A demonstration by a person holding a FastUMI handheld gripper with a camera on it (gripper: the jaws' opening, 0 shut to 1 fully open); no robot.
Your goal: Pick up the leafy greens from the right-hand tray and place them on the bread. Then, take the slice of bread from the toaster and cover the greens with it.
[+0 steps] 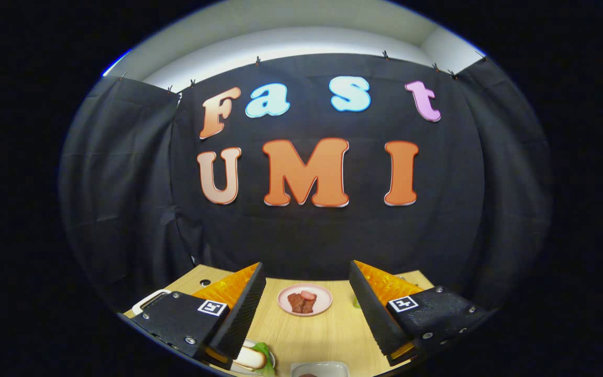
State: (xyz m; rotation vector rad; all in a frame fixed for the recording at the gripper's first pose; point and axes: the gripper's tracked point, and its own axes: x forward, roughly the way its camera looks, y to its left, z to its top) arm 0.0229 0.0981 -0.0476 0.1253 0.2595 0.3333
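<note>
Gripper (306,303) up high over the table (306,335), fingers spread wide, nothing between 'em, so it's carrying zip right now. Straight ahead, beyond the tips, a pink plate (304,299) w/ a couple of reddish-brown meat pieces sits mid-table. Down low, just under the left finger, a white plate (272,361) peeks out holding bread (250,358) w/ a bit of leafy green (262,348) on or against it. Can't tell if the green lies flat on the slice or just beside it, the finger hides most of that. A small speck of pale green (356,302) shows by the inner edge of the right finger, poss. the tray side, too tiny to say. A white handle-like shape (147,301) pokes out behind the left finger, could be the toaster, can't confirm. A grey-white dish edge (318,368) sits near, btwn the fingers. My read: greens look placed, so we're prob. at the switch to step two, fetching the toaster slice. Next move, I'd guess: swing left, find the toaster slot, line the open fingers either side of the slice, squeeze gently, lift straight up w/o snagging.
</note>
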